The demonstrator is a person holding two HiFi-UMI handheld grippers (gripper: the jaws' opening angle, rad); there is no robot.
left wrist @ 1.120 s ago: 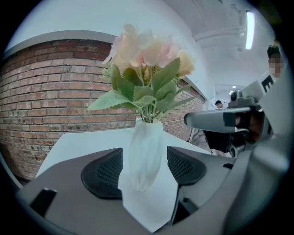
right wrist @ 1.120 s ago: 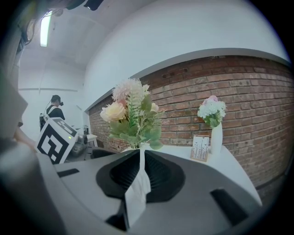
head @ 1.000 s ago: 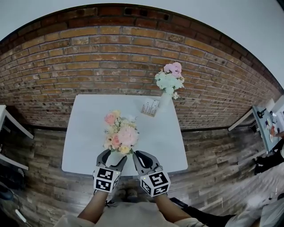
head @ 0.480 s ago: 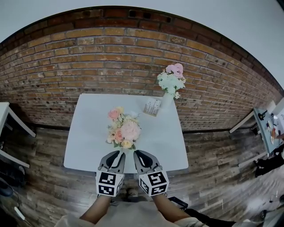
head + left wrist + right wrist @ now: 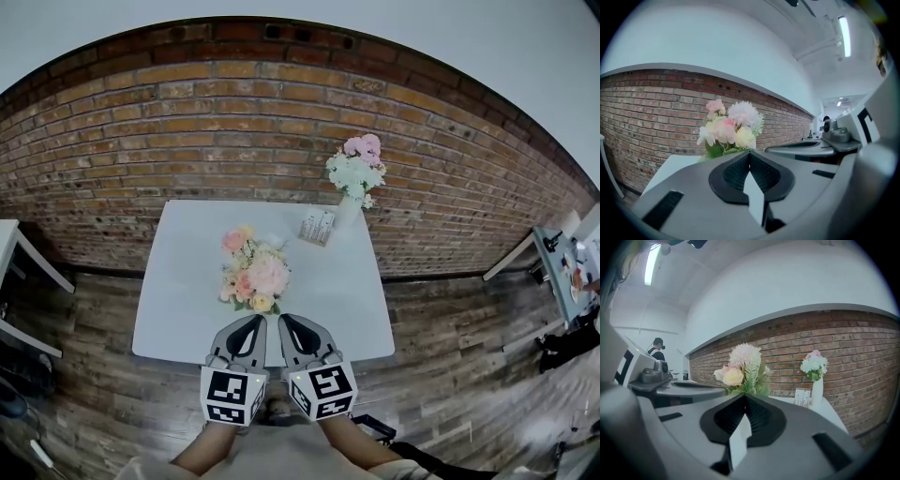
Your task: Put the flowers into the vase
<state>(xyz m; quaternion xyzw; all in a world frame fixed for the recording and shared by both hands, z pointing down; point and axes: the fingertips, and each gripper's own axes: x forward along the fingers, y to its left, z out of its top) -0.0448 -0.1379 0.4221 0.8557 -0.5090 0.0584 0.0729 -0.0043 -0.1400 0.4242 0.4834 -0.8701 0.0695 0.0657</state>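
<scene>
A bouquet of pink, peach and cream flowers (image 5: 253, 274) stands upright near the table's front edge; what holds its stems is hidden under the blooms. It fills the middle of the left gripper view (image 5: 729, 130) and of the right gripper view (image 5: 743, 367), just beyond the jaw tips. My left gripper (image 5: 254, 322) and right gripper (image 5: 285, 322) hang side by side in front of it, clear of the flowers. Both have just been closing and are now shut with nothing between the pads (image 5: 750, 153) (image 5: 745, 396). A tall white vase (image 5: 348, 212) with white and pink flowers stands at the table's back right.
The white table (image 5: 178, 281) stands against a brick wall (image 5: 187, 122). A small printed card (image 5: 317, 226) stands beside the tall vase, which the right gripper view shows too (image 5: 817, 392). Wooden floor surrounds the table. Other tables stand at the far left and right.
The left jaws, spread wide at the bouquet's base a second ago, have shut. The right jaws also closed. Both grippers drew back towards me and rose; the bouquet stays on the table.
</scene>
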